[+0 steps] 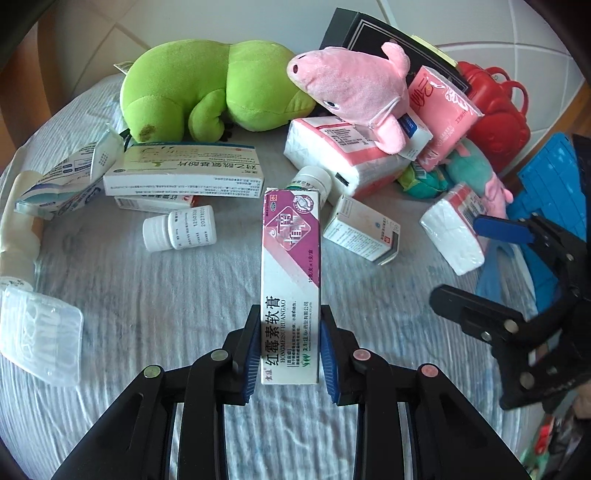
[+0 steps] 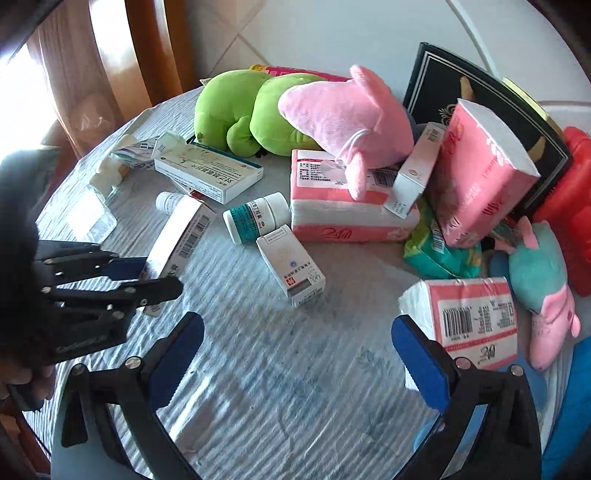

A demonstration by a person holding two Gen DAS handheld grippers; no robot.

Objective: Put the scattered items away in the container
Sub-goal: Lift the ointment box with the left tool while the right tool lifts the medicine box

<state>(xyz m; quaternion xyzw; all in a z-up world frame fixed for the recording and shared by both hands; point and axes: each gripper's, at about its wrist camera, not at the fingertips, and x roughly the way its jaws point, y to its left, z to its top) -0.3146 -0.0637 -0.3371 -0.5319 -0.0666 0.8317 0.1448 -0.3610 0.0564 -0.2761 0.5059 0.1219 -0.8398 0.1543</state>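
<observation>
My left gripper (image 1: pixel 290 350) is shut on a long white and purple ointment box (image 1: pixel 290 280) and holds it above the cloth-covered table; the box also shows in the right wrist view (image 2: pixel 177 236). My right gripper (image 2: pixel 295 358) is open and empty over the table, next to a pink tissue pack (image 2: pixel 469 321). In the left wrist view the right gripper (image 1: pixel 491 258) is at the right, in front of a blue container (image 1: pixel 546 184). Medicine boxes (image 1: pixel 184 173) and white bottles (image 1: pixel 181 229) lie scattered.
A green plush (image 1: pixel 207 88) and a pink pig plush (image 1: pixel 354 88) lie at the back with tissue packs (image 1: pixel 332 155), a black box (image 1: pixel 373 33) and a red bag (image 1: pixel 495 107). A clear plastic box (image 1: pixel 40 332) sits at the left edge.
</observation>
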